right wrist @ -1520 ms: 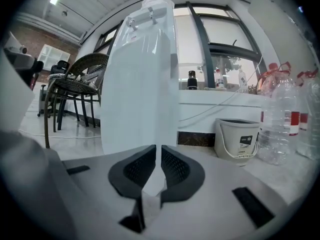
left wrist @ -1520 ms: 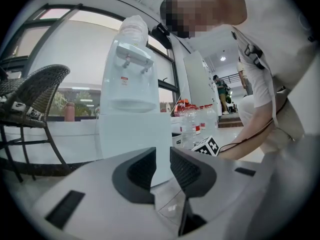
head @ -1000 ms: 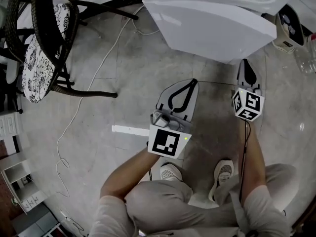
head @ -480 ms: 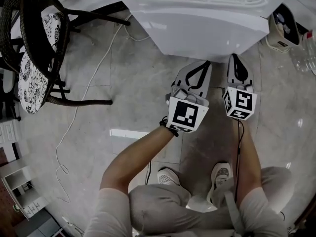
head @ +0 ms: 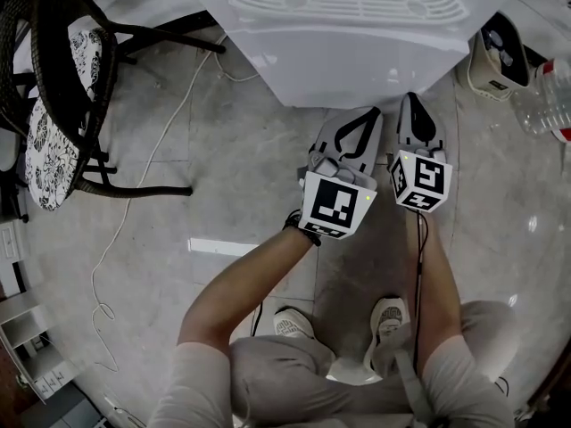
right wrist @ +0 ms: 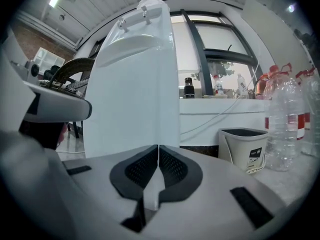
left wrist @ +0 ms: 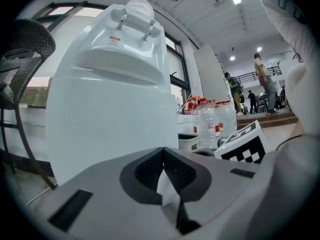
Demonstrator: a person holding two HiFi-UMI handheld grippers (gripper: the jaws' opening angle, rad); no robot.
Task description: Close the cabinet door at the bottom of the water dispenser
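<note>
The white water dispenser [head: 348,34] stands at the top of the head view, its front facing me. In both gripper views its plain white front [left wrist: 110,114] [right wrist: 132,99] fills the middle, close ahead; no door seam or gap shows on it. My left gripper [head: 366,116] and right gripper [head: 411,102] point at its base side by side, tips at or near the lower front. The left gripper's [left wrist: 163,151] jaws are shut with nothing between them. So are the right gripper's [right wrist: 158,148]. The right gripper's marker cube [left wrist: 242,144] shows in the left gripper view.
A black wicker chair [head: 62,87] with a patterned cushion stands at the left, and a white cable [head: 134,203] trails across the tiled floor. A small white bin [head: 495,56] and water bottles [head: 549,96] stand right of the dispenser. My feet [head: 294,324] are below.
Both grippers have moved forward to the dispenser's base. The left one went up and right in the head view and now sits beside the right one. The jaws stayed shut.
</note>
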